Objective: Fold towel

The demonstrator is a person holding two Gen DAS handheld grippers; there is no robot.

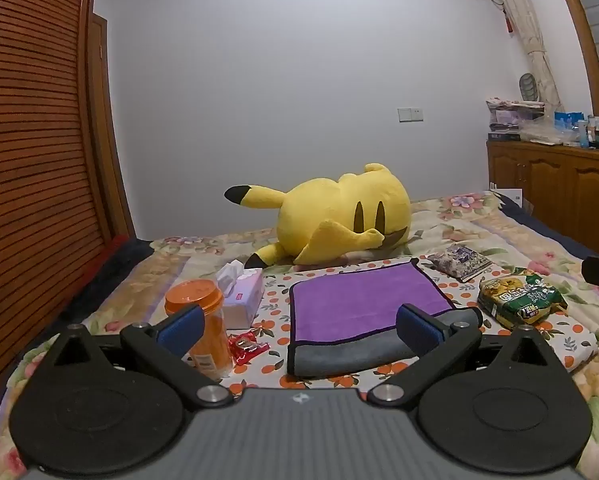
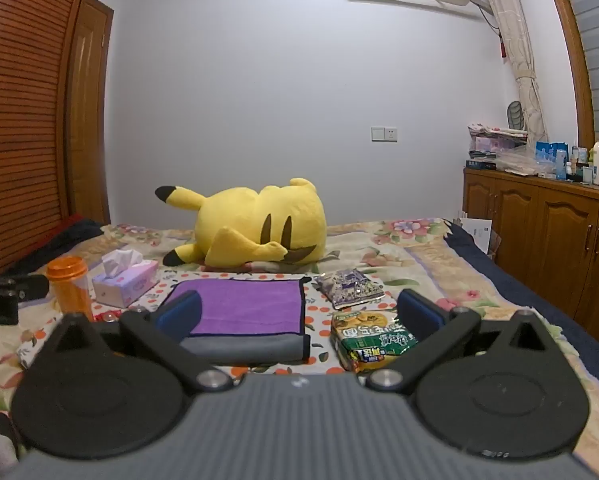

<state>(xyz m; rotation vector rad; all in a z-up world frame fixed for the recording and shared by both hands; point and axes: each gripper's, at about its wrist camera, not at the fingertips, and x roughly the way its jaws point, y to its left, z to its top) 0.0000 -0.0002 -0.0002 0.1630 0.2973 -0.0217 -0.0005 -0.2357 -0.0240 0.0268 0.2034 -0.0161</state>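
A purple towel (image 1: 359,304) with a dark hem lies flat on the bed, its near edge turned over to show a grey underside (image 1: 347,354). My left gripper (image 1: 299,326) is open and empty, hovering just in front of the towel's near edge. In the right wrist view the same towel (image 2: 247,306) lies ahead and to the left, grey fold (image 2: 251,346) nearest. My right gripper (image 2: 299,316) is open and empty, above the towel's right side and a snack bag.
An orange jar (image 1: 201,320), a tissue box (image 1: 241,298) and a red candy wrapper (image 1: 246,346) lie left of the towel. A green noodle pack (image 1: 519,300) and a purple snack bag (image 1: 459,262) lie right. A yellow plush (image 1: 339,216) lies behind. Wooden cabinets (image 2: 547,232) stand right.
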